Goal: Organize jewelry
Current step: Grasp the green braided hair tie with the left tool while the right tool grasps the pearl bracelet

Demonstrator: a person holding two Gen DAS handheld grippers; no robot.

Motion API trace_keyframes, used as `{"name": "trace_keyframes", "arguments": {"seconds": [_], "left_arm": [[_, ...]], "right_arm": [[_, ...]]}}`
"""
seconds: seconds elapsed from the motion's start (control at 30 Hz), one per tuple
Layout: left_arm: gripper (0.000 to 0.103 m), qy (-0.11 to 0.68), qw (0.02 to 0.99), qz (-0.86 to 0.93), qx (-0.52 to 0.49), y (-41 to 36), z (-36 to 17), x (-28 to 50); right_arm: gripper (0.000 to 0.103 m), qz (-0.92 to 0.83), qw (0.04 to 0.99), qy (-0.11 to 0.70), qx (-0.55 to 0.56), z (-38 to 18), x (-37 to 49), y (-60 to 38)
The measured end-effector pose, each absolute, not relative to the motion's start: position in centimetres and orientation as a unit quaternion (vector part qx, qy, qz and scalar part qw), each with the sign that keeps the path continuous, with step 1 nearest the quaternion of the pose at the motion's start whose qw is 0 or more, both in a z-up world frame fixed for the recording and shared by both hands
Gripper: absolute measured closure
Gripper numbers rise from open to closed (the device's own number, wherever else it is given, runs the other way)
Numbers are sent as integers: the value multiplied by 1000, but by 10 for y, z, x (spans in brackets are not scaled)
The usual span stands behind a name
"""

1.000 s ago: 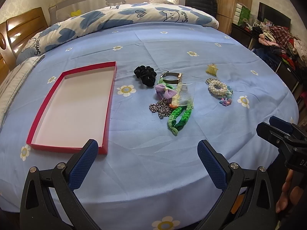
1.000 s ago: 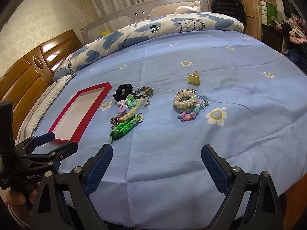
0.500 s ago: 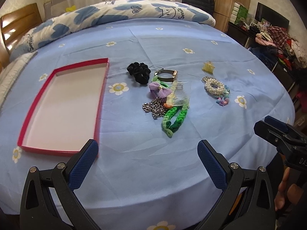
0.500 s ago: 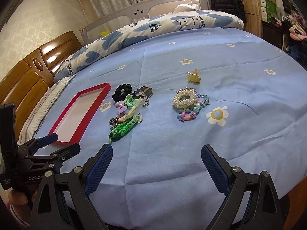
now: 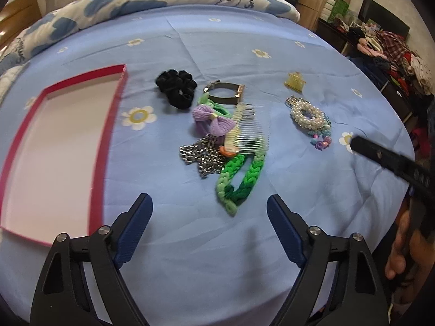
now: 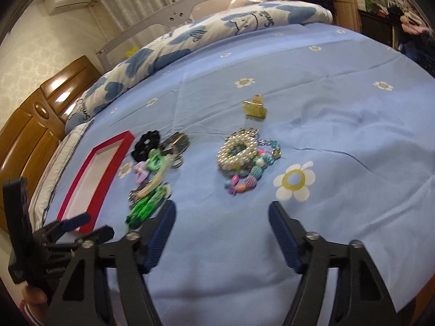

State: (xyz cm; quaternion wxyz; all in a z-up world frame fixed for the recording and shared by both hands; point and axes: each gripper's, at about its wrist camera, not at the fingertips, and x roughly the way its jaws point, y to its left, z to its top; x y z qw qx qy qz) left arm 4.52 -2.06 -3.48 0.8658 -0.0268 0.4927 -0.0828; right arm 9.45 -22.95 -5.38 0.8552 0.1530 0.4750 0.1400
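tray: red-rimmed tray sits far left on the bed, white inside, nothing in it yet afaict
scrunchie: black scrunchie just right of the tray's far corner, on its own, easy first pick imo
middle pile: watch band, purple bow, clear comb, silver chain and green braided loop all touching or overlapping, kind of a tangle
clip: little yellow clip further back, alone
right pile: pearl bracelet with colorful beads touching it on the near side
left tongs: left tongs spread wide, holding nothing, hovering near the green loop
right tongs: right tongs also spread wide and empty, pointed at the pearl pile
how i'd do it: grab the loose outer stuff first. For the green loop, come down across one strand at the near end so the chain and comb don't drag along, lift slow, then carry it left into the tray
watch out: soft sheet, so tips can pinch fabric too
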Motion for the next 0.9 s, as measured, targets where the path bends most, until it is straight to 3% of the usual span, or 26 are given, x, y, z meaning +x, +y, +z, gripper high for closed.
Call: {"name": "trace_keyframes", "arguments": {"seconds": [0.13, 0.23, 0.4, 0.47, 0.5, 0.57, 0.6, 0.7, 0.9], "left_arm": [[18, 503, 859, -91, -29, -27, -44, 56], [27, 510, 853, -105, -34, -32, -50, 62], [32, 521, 845, -117, -34, -37, -59, 66], [42, 520, 846, -115, -27, -38, -62, 67], [47, 518, 847, -115, -24, -39, -61, 67], [73, 516, 847, -121, -25, -38, -61, 69], [78, 517, 847, -125, -28, -37, -60, 69], [83, 513, 848, -129, -33, -34, -57, 70], [84, 496, 856, -139, -41, -28, -38, 55]], "right_arm": [[47, 134, 858, 472, 154, -59, 122, -227], [55, 129, 856, 477, 151, -68, 142, -223], [58, 116, 847, 500, 135, -90, 166, -217], [60, 114, 841, 512, 131, -99, 173, -215], [67, 115, 839, 516, 132, -103, 175, -215], [76, 118, 839, 515, 133, -105, 175, -216], [81, 119, 840, 512, 132, -105, 175, -216], [89, 122, 845, 503, 138, -101, 171, -216], [89, 136, 853, 482, 151, -80, 156, -219]]}}
